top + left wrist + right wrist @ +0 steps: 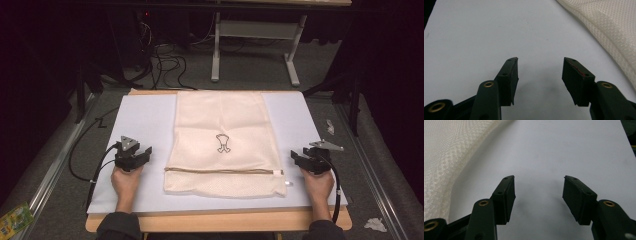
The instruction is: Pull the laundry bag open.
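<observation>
Status: both hands parked on the white mat (145, 115), one either side of the mesh laundry bag (222, 125). Nothing picked up yet, so I read this as the start position before the first grab.

Left gripper (141, 154): jaws spread wide, nothing between them, only bare mat underneath. In the left gripper view the left gripper (539, 72) points across the mat, and the bag's edge (609, 30) runs past on the right side, near but not touching.

Right gripper (298, 156): same story, jaws wide apart and empty. In the right gripper view the right gripper (538, 191) has the bag's mesh (451, 155) off to the left side, again clear of the jaws.

Bag lies flat in the middle of the mat, long way running away from me. The zipper (220, 171) crosses it near my end, with the pull (277, 173) at the right. There's a small printed logo (223, 143) mid-panel. Below the zipper is a mesh strip; above it the cloth looks smoother.

Next move, my guess: bring both grippers inward to the near corners or side edges, then drop low enough to pinch one layer of fabric. The cloth is thin and lies flush on the mat, so the jaw tips need to scrape under the edge. The right side has to avoid snagging the zipper pull.
</observation>
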`<state>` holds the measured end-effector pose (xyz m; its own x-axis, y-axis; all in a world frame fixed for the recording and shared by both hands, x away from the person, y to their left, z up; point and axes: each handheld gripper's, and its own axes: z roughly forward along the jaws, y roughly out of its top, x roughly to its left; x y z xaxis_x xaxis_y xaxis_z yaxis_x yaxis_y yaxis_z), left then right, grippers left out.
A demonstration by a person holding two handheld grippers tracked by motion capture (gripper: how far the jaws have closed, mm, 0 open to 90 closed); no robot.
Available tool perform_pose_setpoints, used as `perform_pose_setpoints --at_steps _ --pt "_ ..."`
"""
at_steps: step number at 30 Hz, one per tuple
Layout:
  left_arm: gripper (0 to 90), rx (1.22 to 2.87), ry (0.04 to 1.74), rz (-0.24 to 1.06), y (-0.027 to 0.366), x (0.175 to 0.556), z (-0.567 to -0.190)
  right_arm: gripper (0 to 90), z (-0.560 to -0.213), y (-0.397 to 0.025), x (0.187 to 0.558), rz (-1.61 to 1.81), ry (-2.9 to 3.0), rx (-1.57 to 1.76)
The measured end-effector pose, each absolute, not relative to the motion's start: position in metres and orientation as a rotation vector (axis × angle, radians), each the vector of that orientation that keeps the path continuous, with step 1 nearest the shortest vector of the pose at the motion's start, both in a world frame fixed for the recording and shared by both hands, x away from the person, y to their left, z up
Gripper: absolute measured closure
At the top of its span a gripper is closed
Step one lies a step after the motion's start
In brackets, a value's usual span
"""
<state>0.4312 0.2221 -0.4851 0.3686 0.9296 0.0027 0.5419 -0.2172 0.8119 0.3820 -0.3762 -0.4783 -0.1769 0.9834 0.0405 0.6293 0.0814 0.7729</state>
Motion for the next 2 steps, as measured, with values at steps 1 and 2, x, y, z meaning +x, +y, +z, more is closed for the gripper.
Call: perform_pose_setpoints --at_steps 1,2 --pt "46.7 1.879 1.282 0.654 0.222 0.4316 -0.4853 43.3 -0.4783 -0.3768 0.3821 0.927 1.86 1.594" --pt "46.2 1.883 1.282 0.654 0.2224 0.4316 -0.4852 42.9 -0.4783 -0.3775 0.3822 0.932 1.859 1.606"
